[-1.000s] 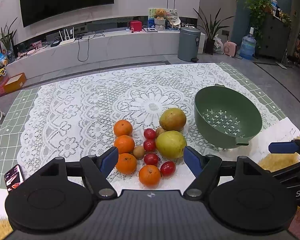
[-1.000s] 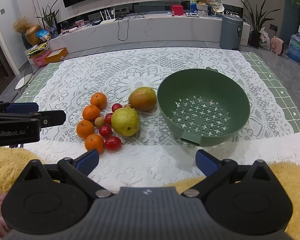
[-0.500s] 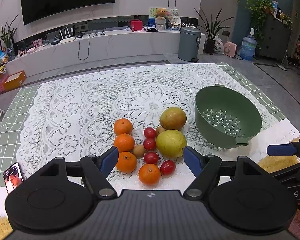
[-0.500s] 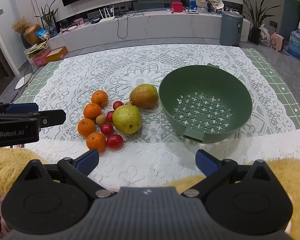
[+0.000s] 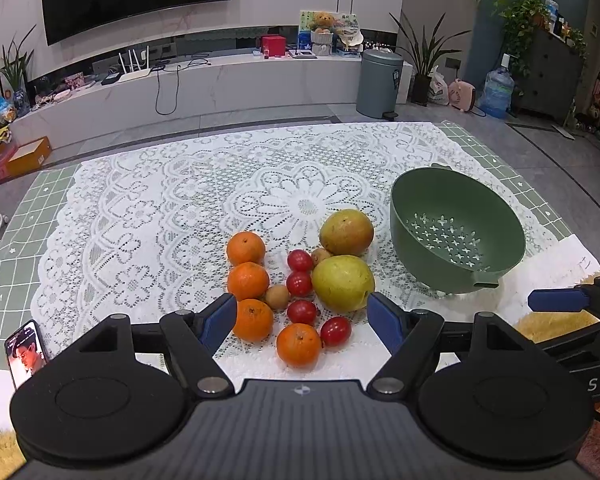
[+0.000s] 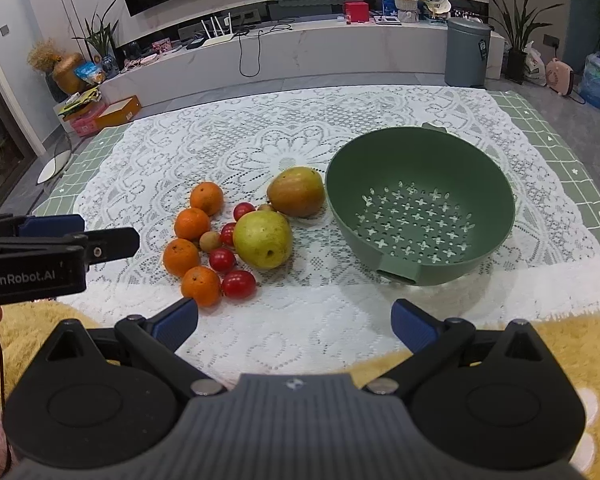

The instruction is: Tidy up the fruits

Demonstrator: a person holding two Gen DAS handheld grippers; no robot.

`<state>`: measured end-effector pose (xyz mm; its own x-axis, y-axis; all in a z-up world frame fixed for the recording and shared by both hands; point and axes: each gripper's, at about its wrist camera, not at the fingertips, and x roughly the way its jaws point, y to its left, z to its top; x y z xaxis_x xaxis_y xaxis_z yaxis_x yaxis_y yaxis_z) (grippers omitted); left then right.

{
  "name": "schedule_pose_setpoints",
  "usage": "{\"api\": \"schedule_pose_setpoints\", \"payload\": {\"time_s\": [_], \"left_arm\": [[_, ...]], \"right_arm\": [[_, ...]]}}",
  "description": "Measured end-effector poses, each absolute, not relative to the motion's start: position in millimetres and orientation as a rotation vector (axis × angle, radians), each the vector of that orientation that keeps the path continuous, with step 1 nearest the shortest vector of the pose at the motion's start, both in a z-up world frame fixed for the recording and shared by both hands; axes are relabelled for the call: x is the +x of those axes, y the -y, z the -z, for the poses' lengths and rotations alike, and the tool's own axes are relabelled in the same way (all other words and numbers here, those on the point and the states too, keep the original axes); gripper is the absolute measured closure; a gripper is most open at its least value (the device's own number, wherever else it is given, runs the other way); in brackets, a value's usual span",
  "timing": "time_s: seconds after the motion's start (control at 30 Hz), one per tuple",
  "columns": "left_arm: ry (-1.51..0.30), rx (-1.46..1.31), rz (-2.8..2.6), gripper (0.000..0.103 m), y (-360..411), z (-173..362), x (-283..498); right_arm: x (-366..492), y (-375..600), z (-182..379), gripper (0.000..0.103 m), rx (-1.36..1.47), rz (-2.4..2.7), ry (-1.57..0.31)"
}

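A cluster of fruit lies on the lace cloth: several oranges (image 5: 247, 281), several cherry tomatoes (image 5: 299, 283), small brown fruits (image 5: 277, 297), a green pear (image 5: 342, 282) and a mango (image 5: 345, 232). An empty green colander (image 5: 456, 232) stands to their right. My left gripper (image 5: 302, 320) is open and empty, just short of the nearest oranges. My right gripper (image 6: 294, 324) is open and empty, over the cloth's front edge, before the colander (image 6: 420, 204) and the fruit (image 6: 262, 238). The left gripper also shows in the right wrist view (image 6: 52, 244).
A phone (image 5: 25, 352) lies at the table's front left corner. A white paper (image 5: 568, 260) lies right of the colander. Yellow fluffy fabric (image 6: 572, 344) lies along the near edge. A TV bench and bin stand beyond the table.
Both grippers have crept slightly forward toward the fruit and colander. No fruit has moved; both grippers stay open.
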<state>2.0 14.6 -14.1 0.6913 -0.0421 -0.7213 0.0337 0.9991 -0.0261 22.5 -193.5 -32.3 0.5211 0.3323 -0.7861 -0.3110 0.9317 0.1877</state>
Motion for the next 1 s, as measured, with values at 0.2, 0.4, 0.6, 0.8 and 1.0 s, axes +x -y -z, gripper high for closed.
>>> {"api": "schedule_pose_setpoints", "payload": {"time_s": [0.2, 0.4, 0.6, 0.8, 1.0], "left_arm": [[-0.808, -0.014, 0.041, 0.016, -16, 16, 3], [-0.809, -0.026, 0.046, 0.016, -21, 20, 4], [-0.81, -0.034, 0.042, 0.016, -25, 24, 10], [-0.824, -0.042, 0.039, 0.016, -28, 27, 16], [-0.834, -0.063, 0.049, 0.019, -34, 32, 25]], "right_arm": [[25, 192, 34, 0.004, 0.022, -0.37, -0.943], [21, 185, 31, 0.004, -0.003, -0.382, -0.878], [22, 174, 34, 0.004, -0.074, -0.43, -0.817], [31, 168, 44, 0.012, -0.063, -0.44, -0.842], [39, 160, 45, 0.028, -0.044, -0.502, -0.8]]}}
